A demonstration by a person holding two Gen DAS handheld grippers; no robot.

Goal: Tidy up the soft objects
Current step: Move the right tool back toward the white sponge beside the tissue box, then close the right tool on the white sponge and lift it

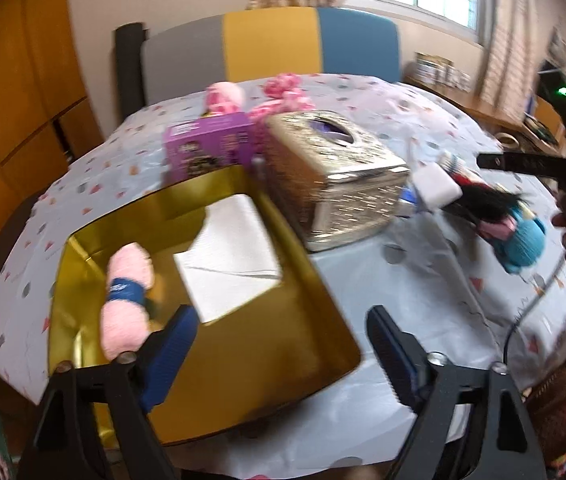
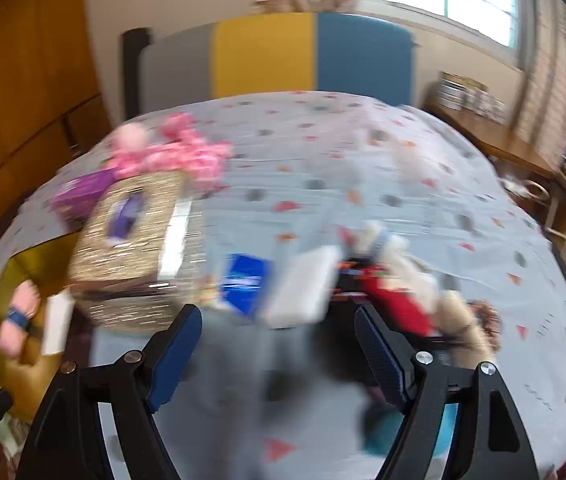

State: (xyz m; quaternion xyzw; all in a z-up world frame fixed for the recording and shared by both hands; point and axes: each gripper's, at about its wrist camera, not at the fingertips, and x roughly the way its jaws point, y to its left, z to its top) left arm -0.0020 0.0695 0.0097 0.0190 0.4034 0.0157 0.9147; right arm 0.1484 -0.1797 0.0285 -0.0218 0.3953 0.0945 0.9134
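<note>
A gold box (image 1: 311, 312) lies open on the table, with a pink yarn skein (image 1: 127, 300) with a blue band and a white paper (image 1: 231, 256) inside. My left gripper (image 1: 283, 328) is open and empty above the box's near right corner. A blue yarn ball with black hair-like fibres (image 1: 519, 240) hangs at the right under the other tool. My right gripper (image 2: 277, 324) is open over the table; a blurred blue and dark object (image 2: 379, 424) shows below its right finger. A red and beige soft toy (image 2: 403, 300) lies ahead of it.
A glittery gold tissue box (image 1: 331, 176) stands beside the gold box, with a purple carton (image 1: 207, 148) and pink soft things (image 1: 283, 92) behind. A white block (image 2: 303, 288) and a blue packet (image 2: 245, 280) lie by the tissue box. A chair stands behind the table.
</note>
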